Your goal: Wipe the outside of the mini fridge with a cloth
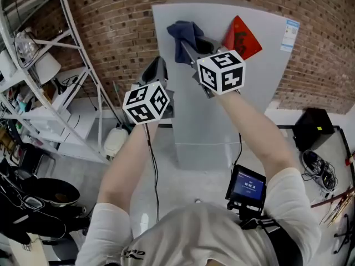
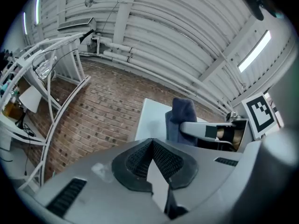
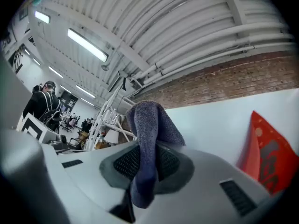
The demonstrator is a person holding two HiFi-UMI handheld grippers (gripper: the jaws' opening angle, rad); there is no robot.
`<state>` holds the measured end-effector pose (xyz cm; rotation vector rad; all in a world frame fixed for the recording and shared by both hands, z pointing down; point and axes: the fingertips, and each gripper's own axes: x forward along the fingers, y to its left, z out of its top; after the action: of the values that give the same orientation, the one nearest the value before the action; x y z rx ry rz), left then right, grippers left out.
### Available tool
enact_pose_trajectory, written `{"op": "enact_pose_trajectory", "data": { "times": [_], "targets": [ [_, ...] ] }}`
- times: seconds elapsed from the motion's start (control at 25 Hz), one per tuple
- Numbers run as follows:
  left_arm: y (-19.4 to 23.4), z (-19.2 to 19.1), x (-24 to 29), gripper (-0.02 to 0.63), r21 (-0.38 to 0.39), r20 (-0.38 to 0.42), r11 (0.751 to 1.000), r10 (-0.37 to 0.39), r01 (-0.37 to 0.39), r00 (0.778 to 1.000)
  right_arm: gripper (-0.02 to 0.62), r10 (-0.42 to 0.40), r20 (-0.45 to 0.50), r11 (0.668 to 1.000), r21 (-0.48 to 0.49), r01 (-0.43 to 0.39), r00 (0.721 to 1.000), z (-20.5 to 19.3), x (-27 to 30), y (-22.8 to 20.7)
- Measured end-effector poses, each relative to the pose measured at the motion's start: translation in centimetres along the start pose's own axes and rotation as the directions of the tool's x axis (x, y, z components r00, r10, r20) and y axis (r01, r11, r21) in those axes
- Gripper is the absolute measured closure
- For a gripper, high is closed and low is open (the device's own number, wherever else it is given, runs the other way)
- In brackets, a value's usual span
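My left gripper (image 1: pixel 157 66) sits nearer to me, lower and left in the head view. Its jaws are closed tip to tip on nothing, and it points past the fridge's left edge. My right gripper (image 1: pixel 188 47) reaches further up and ahead, and its jaws are clamped on the cloth (image 1: pixel 184 35). In the right gripper view the dark blue cloth (image 3: pixel 147 125) runs lengthwise between the pads and bunches up beyond the tips.

The fridge (image 1: pixel 205 132) stands straight ahead of those jaws, its pale face filling the upper middle of the head view. The cloth lies over its upper left corner, but I cannot tell whether it is pressed against the panel or just short of it. The right hand is clearly the one to wipe, I judge, pushing forward and then sweeping right toward the red sticker (image 1: pixel 241 37). A brick wall (image 1: pixel 111 32) stands behind.
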<state>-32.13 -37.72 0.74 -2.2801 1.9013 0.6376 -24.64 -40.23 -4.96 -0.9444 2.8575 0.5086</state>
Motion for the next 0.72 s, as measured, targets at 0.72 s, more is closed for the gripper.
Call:
{"op": "enact_pose_trajectory", "data": {
  "times": [0.72],
  "targets": [
    [4.0,0.8,-1.6,0.603,0.027,-0.01,0.999,0.047,-0.046,0.999,0.532,-0.009,-0.116,1.0,0.0,0.009,0.993,-6.1,6.6,2.1]
  ]
}}
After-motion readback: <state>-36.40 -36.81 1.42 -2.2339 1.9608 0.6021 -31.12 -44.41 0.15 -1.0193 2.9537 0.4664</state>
